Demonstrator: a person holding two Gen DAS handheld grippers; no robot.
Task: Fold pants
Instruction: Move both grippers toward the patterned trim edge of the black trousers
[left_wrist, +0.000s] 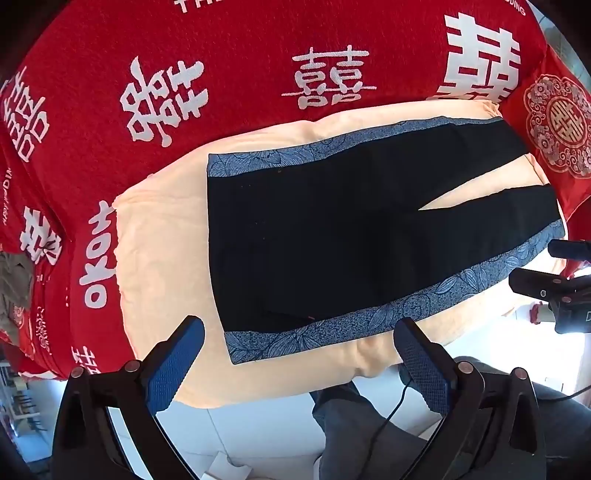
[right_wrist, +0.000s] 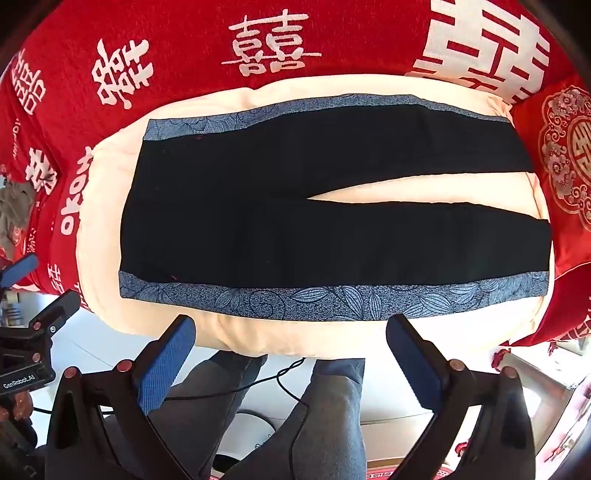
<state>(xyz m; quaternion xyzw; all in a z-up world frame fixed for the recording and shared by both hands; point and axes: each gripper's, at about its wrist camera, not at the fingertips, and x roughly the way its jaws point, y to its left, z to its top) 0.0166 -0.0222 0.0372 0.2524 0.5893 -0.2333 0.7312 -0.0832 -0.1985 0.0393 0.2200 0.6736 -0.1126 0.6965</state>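
Observation:
Black pants (left_wrist: 332, 240) with blue floral side stripes lie flat and unfolded on a cream blanket (left_wrist: 159, 258), waist to the left, legs to the right with a narrow gap between them. They also show in the right wrist view (right_wrist: 295, 229). My left gripper (left_wrist: 299, 347) is open and empty, held above the near edge by the waist end. My right gripper (right_wrist: 291, 343) is open and empty, held above the near striped edge at mid-length. The right gripper shows at the right edge of the left wrist view (left_wrist: 546, 269), and the left gripper at the left edge of the right wrist view (right_wrist: 40, 284).
The cream blanket (right_wrist: 258, 332) lies on a red bedspread (left_wrist: 258, 55) with white characters. A red patterned cushion (right_wrist: 569, 155) sits to the right. A grey cloth (left_wrist: 14, 280) lies at far left. The person's legs (right_wrist: 332, 406) and a cable stand below the bed edge.

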